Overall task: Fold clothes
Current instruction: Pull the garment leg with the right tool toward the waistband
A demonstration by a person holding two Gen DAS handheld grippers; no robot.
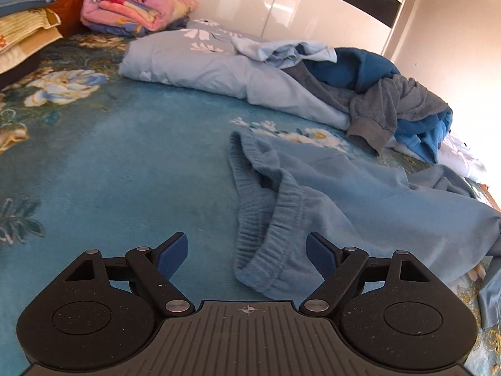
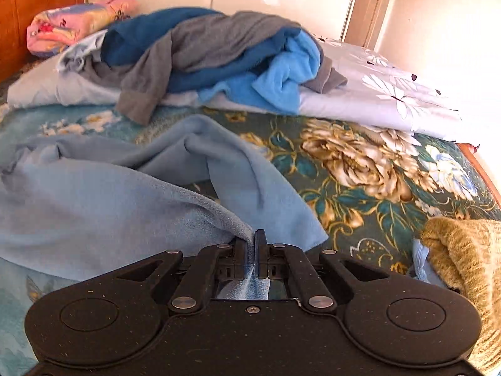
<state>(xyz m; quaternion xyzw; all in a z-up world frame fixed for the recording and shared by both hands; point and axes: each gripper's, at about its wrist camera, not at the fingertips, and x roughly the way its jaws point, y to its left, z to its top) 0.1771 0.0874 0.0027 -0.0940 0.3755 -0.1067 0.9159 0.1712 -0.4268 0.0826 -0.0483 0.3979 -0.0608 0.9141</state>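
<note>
Light blue fleece trousers lie spread on the flowered bedspread, their elastic waistband toward the left wrist camera. My left gripper hovers open just short of that waistband, and nothing is between its blue pads. In the right wrist view the same trousers stretch away to the left. My right gripper is shut on a pinch of their fabric, which rises in a taut ridge to the jaws.
A heap of grey and blue clothes rests on a pale folded duvet behind the trousers. A pink blanket and stacked linens sit by the headboard. A tan knit thing lies at the right edge.
</note>
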